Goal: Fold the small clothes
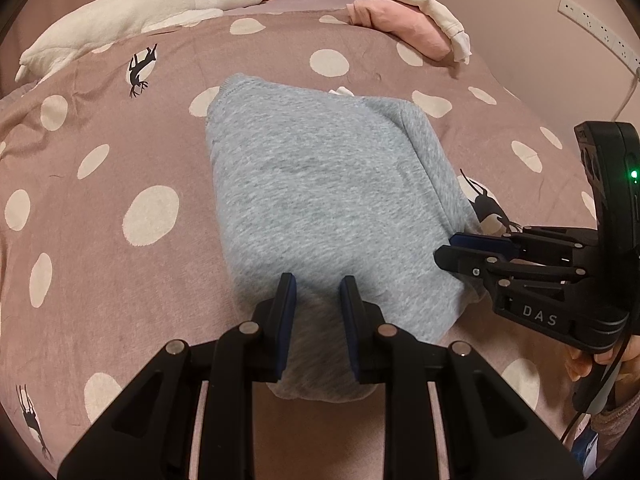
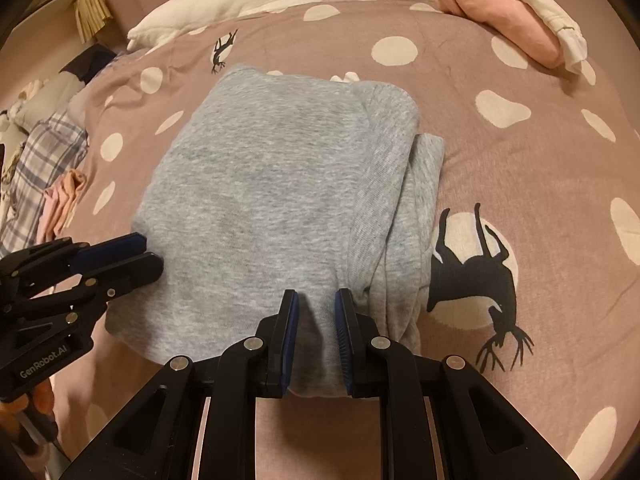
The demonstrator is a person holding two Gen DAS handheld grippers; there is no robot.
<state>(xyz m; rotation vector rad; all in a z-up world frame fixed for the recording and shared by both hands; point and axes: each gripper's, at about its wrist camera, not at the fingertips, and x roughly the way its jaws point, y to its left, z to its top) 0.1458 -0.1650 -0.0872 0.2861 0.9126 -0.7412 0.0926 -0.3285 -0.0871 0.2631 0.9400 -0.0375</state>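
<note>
Folded sweatshirt (image 1: pixel 320 200) lies mid-bedspread (image 1: pixel 120 152); behind it, plush goose (image 1: pixel 132 12) left, clothes pile (image 1: pixel 412 16) right.

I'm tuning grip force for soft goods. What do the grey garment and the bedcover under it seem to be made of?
Grey garment: looks like thick heathered knit, probably cotton fleece; the surface is mottled and fuzzy, with fine ribbing along the folded edge. Bedcover: seems a soft, matte brushed fabric, printed with pale dots and black deer; it creases gently.

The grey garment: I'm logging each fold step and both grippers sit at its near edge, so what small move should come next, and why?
Probably lift the near edge and carry it toward the far edge. The grey garment lies flat on the spotted bedspread, sides already folded in, and the left gripper and right gripper each have cloth between their fingers at that edge. A half-fold looks unfinished.
</note>
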